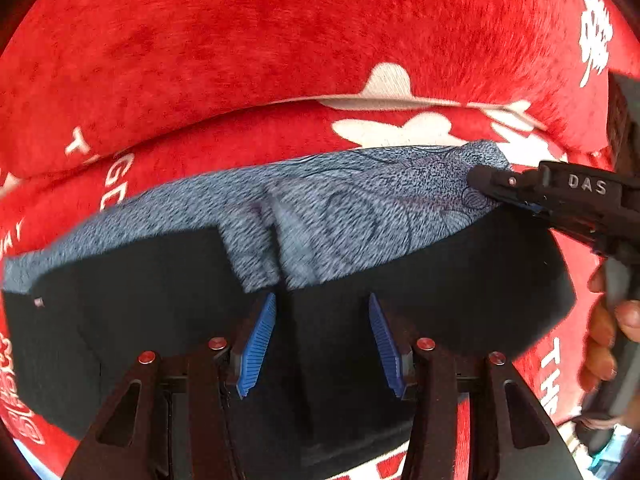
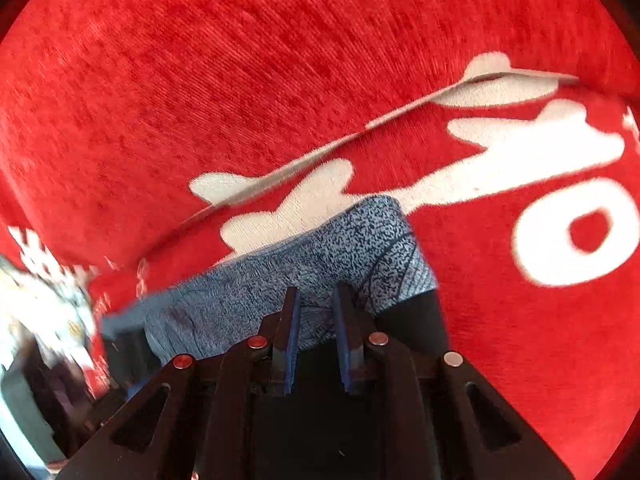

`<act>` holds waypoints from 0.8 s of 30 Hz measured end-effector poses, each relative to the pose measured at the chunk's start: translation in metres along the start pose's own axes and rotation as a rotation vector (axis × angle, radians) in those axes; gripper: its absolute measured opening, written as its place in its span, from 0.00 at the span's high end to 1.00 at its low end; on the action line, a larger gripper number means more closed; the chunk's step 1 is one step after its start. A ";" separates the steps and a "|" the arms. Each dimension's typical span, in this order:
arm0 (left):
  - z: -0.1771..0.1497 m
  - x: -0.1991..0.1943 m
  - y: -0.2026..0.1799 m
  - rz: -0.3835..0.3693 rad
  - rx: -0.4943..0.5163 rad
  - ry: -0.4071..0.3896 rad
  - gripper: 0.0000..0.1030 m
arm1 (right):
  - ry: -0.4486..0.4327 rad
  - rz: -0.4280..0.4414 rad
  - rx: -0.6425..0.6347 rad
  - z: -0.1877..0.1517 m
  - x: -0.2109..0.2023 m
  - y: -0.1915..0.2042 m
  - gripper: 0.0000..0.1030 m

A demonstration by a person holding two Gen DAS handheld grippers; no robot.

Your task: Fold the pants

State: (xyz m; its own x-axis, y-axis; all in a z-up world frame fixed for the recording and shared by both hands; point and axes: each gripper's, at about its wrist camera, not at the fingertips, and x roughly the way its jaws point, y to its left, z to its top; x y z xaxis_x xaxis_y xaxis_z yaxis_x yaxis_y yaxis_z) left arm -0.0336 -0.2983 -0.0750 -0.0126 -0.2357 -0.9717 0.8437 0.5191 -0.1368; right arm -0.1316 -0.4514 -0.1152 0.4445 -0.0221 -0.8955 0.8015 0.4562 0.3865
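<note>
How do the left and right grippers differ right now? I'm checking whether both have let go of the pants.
The left gripper has blue pads spread wide; the right gripper has a narrow gap. The left hangs over the pants' black part; the right is at the grey waistband corner. Both point down, and neither visibly pinches fabric.

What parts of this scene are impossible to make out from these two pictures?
- Left wrist view: the rest of the pants is hidden under the left hand-held gripper; their length is unknown.
- Left wrist view: the right hand-held gripper shows side-on, so whether its tips pinch the waistband is unclear.
- Right wrist view: the lower-left corner is motion-blurred; nothing there is identifiable.
- Both views: the red blanket runs past the frame edges, so its lettering is cut off.
</note>
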 end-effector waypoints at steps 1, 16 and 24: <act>-0.005 -0.007 0.005 0.021 0.010 -0.005 0.49 | 0.004 0.006 0.002 -0.001 0.000 0.003 0.80; -0.080 -0.064 0.146 0.140 -0.176 0.023 0.01 | 0.240 0.211 -0.086 -0.122 -0.021 0.090 0.68; -0.108 -0.067 0.185 0.150 -0.251 0.041 0.01 | 0.378 0.342 0.210 -0.175 0.020 0.084 0.71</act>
State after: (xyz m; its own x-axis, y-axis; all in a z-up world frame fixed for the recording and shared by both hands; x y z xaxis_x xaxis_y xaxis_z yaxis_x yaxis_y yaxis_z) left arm 0.0654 -0.0983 -0.0562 0.0764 -0.1108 -0.9909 0.6789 0.7337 -0.0297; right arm -0.1251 -0.2580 -0.1395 0.5499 0.4347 -0.7132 0.7163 0.1937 0.6703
